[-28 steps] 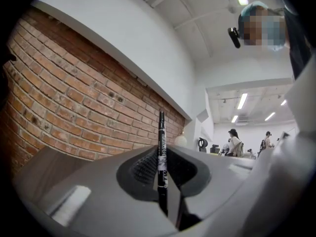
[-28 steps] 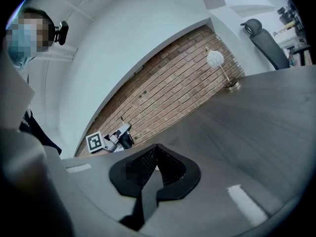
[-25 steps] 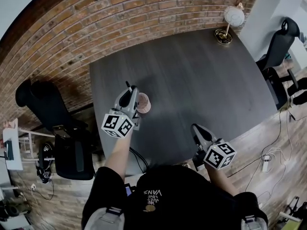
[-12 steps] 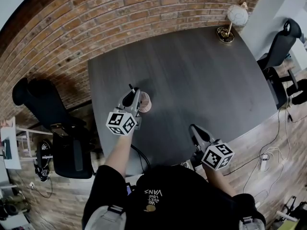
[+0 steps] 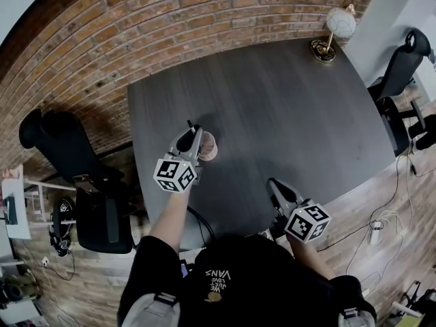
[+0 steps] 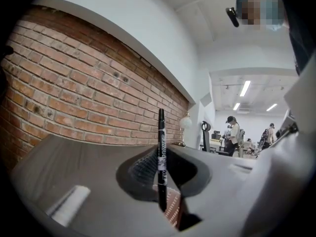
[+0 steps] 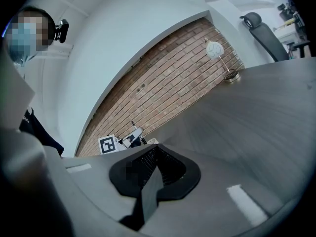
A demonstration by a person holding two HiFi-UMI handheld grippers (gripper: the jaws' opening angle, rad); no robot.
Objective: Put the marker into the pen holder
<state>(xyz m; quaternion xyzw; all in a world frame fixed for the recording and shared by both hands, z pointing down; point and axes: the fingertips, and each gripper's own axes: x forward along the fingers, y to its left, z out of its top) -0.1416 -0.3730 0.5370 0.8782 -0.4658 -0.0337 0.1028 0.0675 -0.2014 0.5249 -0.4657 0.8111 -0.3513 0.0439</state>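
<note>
While the brick wall (image 5: 170, 26) runs well beyond the pen holder (image 5: 207, 146), the dark grey table (image 5: 293, 107) bears that holder toward its near-left part. A black office chair (image 5: 65, 148) stands on the floor well to the holder's left. A globe desk lamp (image 5: 335, 27) sits far beyond it and to its right.

The person's bare left forearm (image 5: 172, 213) reaches forward over the table's near edge. It carries the left gripper (image 5: 190, 136) just beside the pen holder, at its left, with the marker cube toward the person and the jaws pointing away.

The right gripper (image 5: 274, 185) hangs to the holder's right and nearer the person, well apart from it, angled forward over the near edge. In the right gripper view its 2 jaws (image 7: 150, 177) press together with nothing between them.

In the left gripper view the 2 jaws (image 6: 160, 181) clamp the black marker (image 6: 161, 147) by its lower part. The marker stands upright, its top rising clear above the jaws. The pink mesh pen holder (image 6: 173, 209) shows just beneath them.
</note>
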